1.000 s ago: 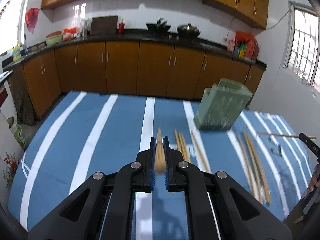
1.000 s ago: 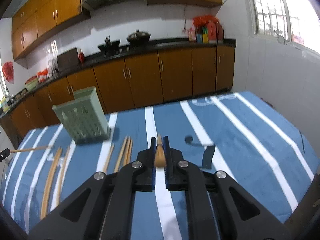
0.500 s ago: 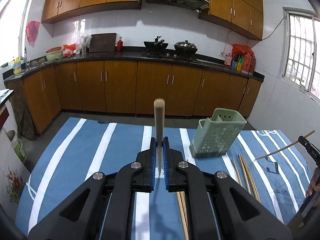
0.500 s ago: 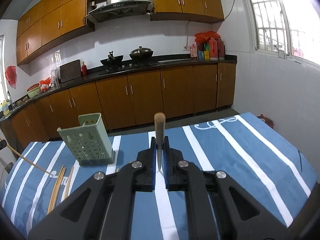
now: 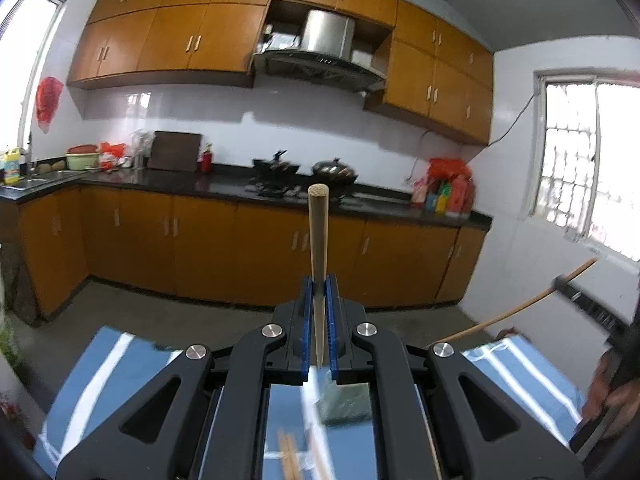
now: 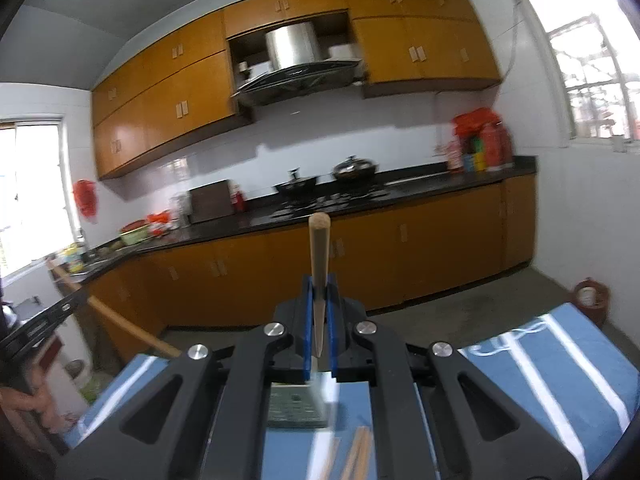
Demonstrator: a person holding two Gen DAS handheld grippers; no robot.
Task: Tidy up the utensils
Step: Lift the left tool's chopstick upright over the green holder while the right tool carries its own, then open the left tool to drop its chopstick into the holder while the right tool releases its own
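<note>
Chopstick (image 5: pixel 318 240) stands upright, pinched in the left gripper (image 5: pixel 319 320) above the table (image 5: pixel 116 364). The right gripper (image 6: pixel 319 320) pinches another chopstick (image 6: pixel 319 256) the same way. Below lie a green holder (image 6: pixel 296 408) and loose chopsticks (image 6: pixel 356 456) on the blue striped table, kitchen cabinets (image 5: pixel 208 248) beyond.

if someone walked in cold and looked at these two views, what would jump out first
Dead centre of each view, a wooden chopstick stands up out of a shut tool: one in the left tool and one in the right tool, against orange kitchen cabinets. Below the tools lie a blue striped cloth and a green utensil holder.
</note>
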